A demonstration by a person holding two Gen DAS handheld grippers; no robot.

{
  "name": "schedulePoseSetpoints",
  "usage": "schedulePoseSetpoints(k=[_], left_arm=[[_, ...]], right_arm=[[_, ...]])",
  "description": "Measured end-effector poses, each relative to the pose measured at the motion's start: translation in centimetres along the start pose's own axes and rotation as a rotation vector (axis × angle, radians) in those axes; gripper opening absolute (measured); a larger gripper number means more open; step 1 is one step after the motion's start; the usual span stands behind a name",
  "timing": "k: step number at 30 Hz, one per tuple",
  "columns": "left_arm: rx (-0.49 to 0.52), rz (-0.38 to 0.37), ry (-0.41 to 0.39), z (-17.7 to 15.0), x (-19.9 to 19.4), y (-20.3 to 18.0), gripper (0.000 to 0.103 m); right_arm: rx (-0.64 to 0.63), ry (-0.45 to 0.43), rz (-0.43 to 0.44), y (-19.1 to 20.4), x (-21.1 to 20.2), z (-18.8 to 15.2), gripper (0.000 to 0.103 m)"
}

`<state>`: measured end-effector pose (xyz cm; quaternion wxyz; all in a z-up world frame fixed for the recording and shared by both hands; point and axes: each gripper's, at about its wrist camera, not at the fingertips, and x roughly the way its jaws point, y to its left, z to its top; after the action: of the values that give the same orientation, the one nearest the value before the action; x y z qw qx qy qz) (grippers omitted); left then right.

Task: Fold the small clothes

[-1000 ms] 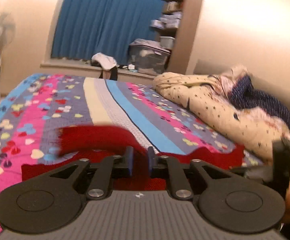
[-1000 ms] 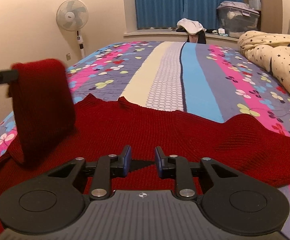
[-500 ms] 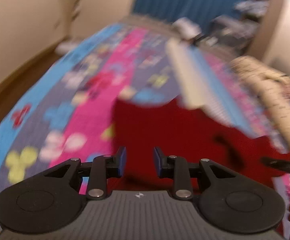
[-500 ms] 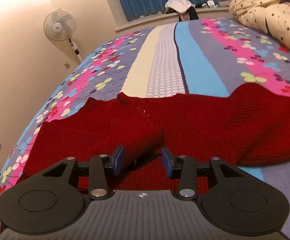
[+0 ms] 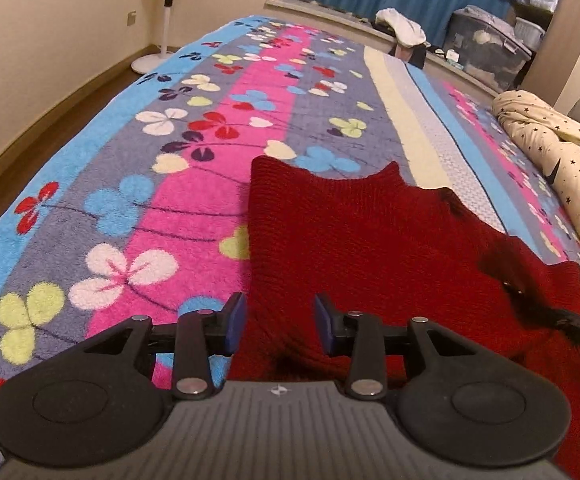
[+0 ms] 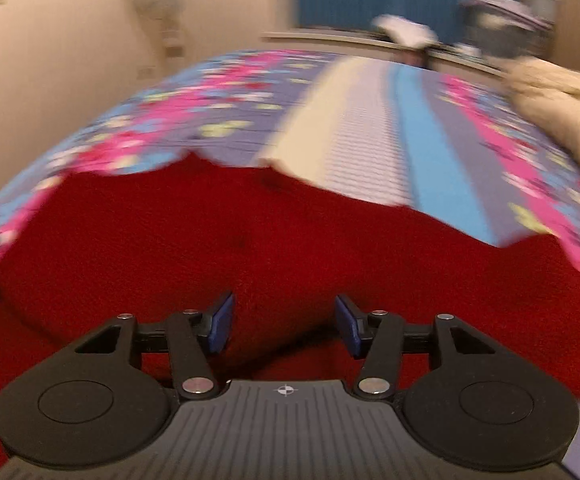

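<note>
Left wrist view shows our left claw point(image 5: 276, 322) opening, empty, over the red sweater point(image 5: 369, 240) lying on the bed point(image 5: 170, 160); our right claw point(image 6: 284, 326) opens, empty, too; next we judge a fresh edge needs gripping.

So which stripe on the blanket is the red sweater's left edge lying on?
The pink stripe; the red sweater edge runs along it, unlike the cream and blue stripes.
</note>
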<state>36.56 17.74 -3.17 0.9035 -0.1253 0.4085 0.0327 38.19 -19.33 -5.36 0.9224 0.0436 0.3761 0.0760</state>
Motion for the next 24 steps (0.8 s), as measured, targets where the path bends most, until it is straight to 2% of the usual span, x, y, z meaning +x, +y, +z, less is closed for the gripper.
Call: schedulePoseSetpoints(k=[2,3,5,7,11,13,14,15,18,19,20,21,23,24], left_arm=[[0.008,0.010,0.011,0.2,0.3,-0.2,0.042],[0.012,0.008,0.015,0.2,0.5,-0.3,0.042],[0.025,-0.004,0.018,0.2,0.7,-0.7,0.042],[0.041,0.000,0.019,0.1,0.9,-0.9,0.045],[0.045,0.026,0.037,0.0,1.9,-0.7,0.047],[0.024,0.023,0.037,0.2,2.2,-0.4,0.047],[0.015,0.019,0.034,0.3,2.4,-0.2,0.047],[0.012,0.020,0.032,0.4,2.6,-0.2,0.047],[0.018,0.035,0.039,0.4,3.6,-0.2,0.046],[0.024,0.035,0.045,0.4,4.0,-0.3,0.043],[0.033,0.026,0.044,0.3,4.2,-0.4,0.030],[0.048,0.036,0.033,0.3,4.2,-0.5,0.025],[0.071,0.049,0.007,0.2,3.8,-1.0,0.022],[0.073,0.049,-0.011,0.3,3.3,-1.2,0.022]], right_arm=[[0.204,0.024,-0.008,-2.1,-1.0,-0.4,0.051],[0.251,0.047,-0.018,-2.6,-1.2,-0.8,0.049],[0.312,0.095,-0.055,-3.4,-1.1,-1.6,0.049],[0.396,0.131,-0.024,-4.5,-0.2,-2.0,0.049],[0.450,0.108,-0.027,-5.5,0.1,-1.4,0.047],[0.466,0.099,-0.040,-5.6,0.1,-1.4,0.031],[0.463,0.091,-0.052,-5.8,0.0,-1.3,0.020],[0.462,0.077,-0.050,-5.8,-0.1,-1.3,0.014],[0.452,-0.015,0.022,-6.4,-0.7,-0.4,0.010],[0.440,-0.061,0.057,-6.4,-1.2,0.4,0.010],[0.423,-0.132,0.118,-6.4,-2.1,1.2,0.010],[0.400,-0.211,0.187,-6.4,-3.2,2.1,0.010],[0.363,-0.365,0.294,-6.7,-5.6,3.0,0.009],[0.350,-0.414,0.327,-6.9,-6.4,3.0,0.009]])
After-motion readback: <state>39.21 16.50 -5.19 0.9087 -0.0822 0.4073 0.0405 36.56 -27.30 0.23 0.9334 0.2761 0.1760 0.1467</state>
